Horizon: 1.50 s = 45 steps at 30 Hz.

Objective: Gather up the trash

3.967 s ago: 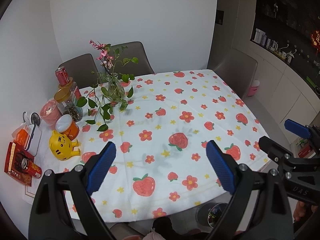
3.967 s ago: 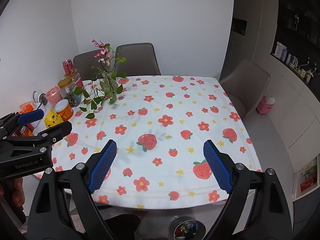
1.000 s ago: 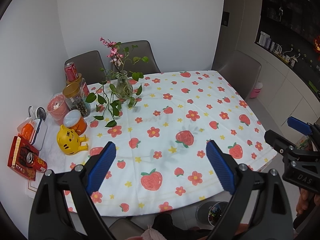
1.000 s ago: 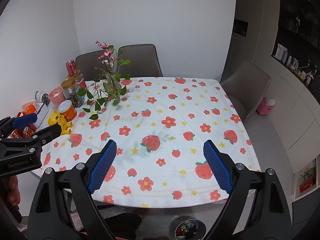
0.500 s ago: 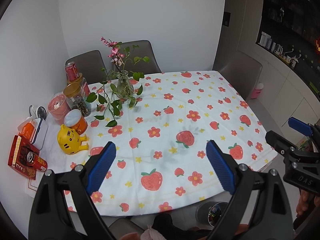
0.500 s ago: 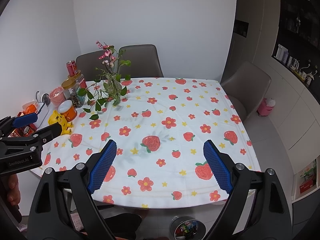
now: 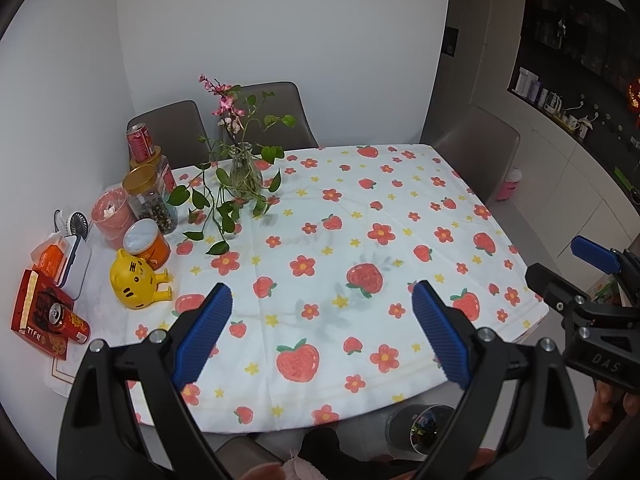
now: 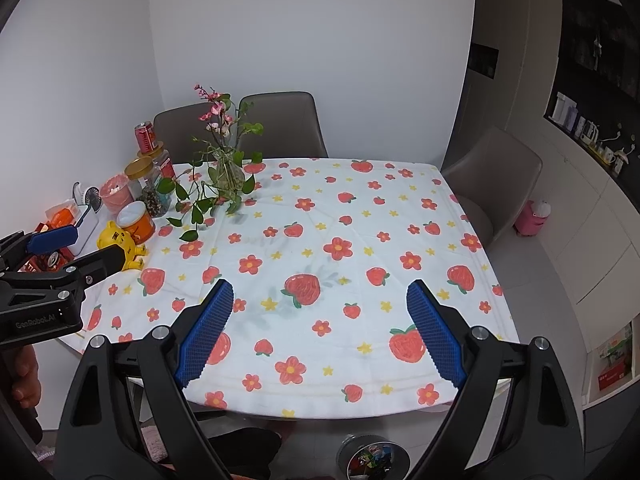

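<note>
My left gripper (image 7: 320, 334) is open and empty above the near edge of the table with the strawberry cloth (image 7: 360, 220). My right gripper (image 8: 318, 332) is open and empty too, held over the same near edge. A small round bin (image 8: 374, 458) with colourful scraps inside stands on the floor below the table edge; it also shows in the left wrist view (image 7: 420, 424). A red can (image 7: 66, 320) lies on its side on a red packet (image 7: 30, 308) at the table's left edge.
Along the left edge stand a yellow tiger toy (image 7: 138, 280), an orange tub (image 7: 148, 242), a pink cup (image 7: 112, 212), jars (image 7: 152, 196), an upright red can (image 7: 140, 144) and a vase of flowers (image 7: 244, 172). Grey chairs (image 8: 280, 124) ring the table.
Both grippers have drawn back and up a little from the table, so it looks smaller. Nothing on the table has moved and both grippers stay open.
</note>
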Each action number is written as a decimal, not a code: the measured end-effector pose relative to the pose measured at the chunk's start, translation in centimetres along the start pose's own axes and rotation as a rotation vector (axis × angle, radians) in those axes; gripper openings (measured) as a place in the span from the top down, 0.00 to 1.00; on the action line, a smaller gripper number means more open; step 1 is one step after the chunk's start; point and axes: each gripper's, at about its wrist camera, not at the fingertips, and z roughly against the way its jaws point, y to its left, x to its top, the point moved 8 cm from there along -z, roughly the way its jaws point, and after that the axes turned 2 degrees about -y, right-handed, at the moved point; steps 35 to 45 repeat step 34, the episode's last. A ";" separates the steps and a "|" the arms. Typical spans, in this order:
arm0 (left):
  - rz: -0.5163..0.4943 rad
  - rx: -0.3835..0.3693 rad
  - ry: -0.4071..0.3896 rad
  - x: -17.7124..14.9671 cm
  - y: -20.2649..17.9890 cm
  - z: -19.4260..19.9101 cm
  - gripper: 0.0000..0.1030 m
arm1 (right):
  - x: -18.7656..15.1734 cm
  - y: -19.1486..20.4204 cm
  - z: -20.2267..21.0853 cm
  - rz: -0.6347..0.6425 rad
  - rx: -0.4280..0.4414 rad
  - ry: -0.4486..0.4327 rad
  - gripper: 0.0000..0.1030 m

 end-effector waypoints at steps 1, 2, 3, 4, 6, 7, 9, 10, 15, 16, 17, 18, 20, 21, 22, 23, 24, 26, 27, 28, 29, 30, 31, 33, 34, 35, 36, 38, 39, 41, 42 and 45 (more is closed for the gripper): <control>0.000 0.000 0.000 0.0 0.0 0.0 0.11 | 0.0 0.0 0.2 0.003 0.003 -0.001 0.17; 0.003 -0.002 0.000 0.0 0.0 0.0 0.11 | 0.1 0.0 0.2 0.005 0.005 -0.001 0.17; 0.004 -0.005 0.000 0.0 0.0 0.1 0.11 | 0.1 0.0 0.2 0.004 0.005 -0.002 0.17; 0.005 -0.008 -0.001 0.0 -0.1 0.1 0.11 | 0.1 0.0 0.2 0.003 0.005 -0.003 0.17; 0.005 -0.004 -0.003 0.1 0.0 0.2 0.11 | 0.2 -0.1 0.2 0.004 0.007 -0.006 0.17; 0.004 -0.003 -0.003 0.1 0.0 0.2 0.11 | 0.4 0.0 0.1 0.003 0.007 -0.007 0.17; 0.004 -0.002 -0.005 0.1 0.0 0.2 0.11 | 0.2 -0.1 0.3 0.005 0.009 -0.007 0.17; 0.004 -0.002 -0.005 0.1 0.0 0.2 0.11 | 0.2 0.0 0.2 0.004 0.009 -0.006 0.17; 0.004 -0.006 -0.006 0.0 0.0 0.3 0.11 | 0.0 0.0 0.5 0.006 0.013 -0.013 0.17; 0.004 -0.008 -0.008 0.0 -0.1 0.4 0.11 | 0.1 0.0 0.4 0.007 0.011 -0.015 0.17; 0.001 -0.012 -0.010 0.1 -0.1 0.5 0.11 | 0.1 0.1 0.5 0.008 0.013 -0.017 0.17; -0.003 -0.014 -0.013 0.3 -0.2 0.5 0.11 | 0.1 0.1 0.5 0.006 0.014 -0.018 0.17; -0.015 -0.013 -0.021 0.5 -0.4 0.6 0.11 | 0.1 0.0 0.5 0.005 0.017 -0.021 0.17; -0.020 -0.013 -0.024 0.5 -0.4 0.7 0.11 | 0.2 0.0 0.4 0.005 0.017 -0.021 0.17; -0.020 -0.014 -0.025 0.5 -0.5 0.7 0.11 | 0.1 0.0 0.5 0.006 0.018 -0.020 0.17; -0.021 -0.017 -0.025 0.6 -0.5 0.7 0.11 | 0.1 0.0 0.6 0.006 0.018 -0.020 0.17; -0.020 -0.017 -0.025 0.6 -0.5 0.6 0.11 | 0.0 0.0 0.6 0.005 0.018 -0.020 0.17; -0.023 -0.018 -0.025 0.6 -0.5 0.6 0.11 | 0.2 0.0 0.5 0.007 0.018 -0.020 0.17; -0.022 -0.014 -0.025 0.7 -0.5 0.5 0.11 | 0.1 0.0 0.6 0.006 0.017 -0.021 0.17; -0.018 -0.012 -0.024 0.6 -0.4 0.5 0.11 | 0.1 0.0 0.6 0.005 0.018 -0.021 0.17; -0.014 -0.013 -0.023 0.5 -0.4 0.5 0.11 | 0.0 0.0 0.6 0.005 0.018 -0.021 0.17; -0.006 -0.012 -0.023 0.6 -0.3 0.4 0.11 | 0.0 -0.1 0.6 0.003 0.019 -0.023 0.17; -0.001 -0.008 -0.022 0.5 -0.2 0.4 0.11 | 0.0 -0.2 0.7 0.002 0.019 -0.024 0.17; 0.009 -0.006 -0.019 0.3 -0.1 0.4 0.11 | -0.1 -0.3 0.7 0.000 0.019 -0.027 0.17; 0.013 -0.012 -0.017 0.4 -0.2 0.4 0.11 | -0.1 -0.3 0.6 -0.001 0.019 -0.027 0.17; 0.013 -0.012 -0.017 0.4 -0.2 0.4 0.11 | -0.1 -0.3 0.6 -0.001 0.019 -0.027 0.17; 0.013 -0.012 -0.017 0.4 -0.2 0.4 0.11 | -0.1 -0.3 0.6 -0.001 0.019 -0.027 0.17; 0.013 -0.012 -0.017 0.4 -0.2 0.4 0.11 | -0.1 -0.3 0.6 -0.001 0.019 -0.027 0.17; 0.013 -0.012 -0.017 0.4 -0.2 0.4 0.11 | -0.1 -0.3 0.6 -0.001 0.019 -0.027 0.17; 0.013 -0.012 -0.017 0.4 -0.2 0.4 0.11 | -0.1 -0.3 0.6 -0.001 0.019 -0.027 0.17; 0.013 -0.012 -0.017 0.4 -0.2 0.4 0.11 | -0.1 -0.3 0.6 -0.001 0.019 -0.027 0.17; 0.013 -0.012 -0.017 0.4 -0.2 0.4 0.11 | -0.1 -0.3 0.6 -0.001 0.019 -0.027 0.17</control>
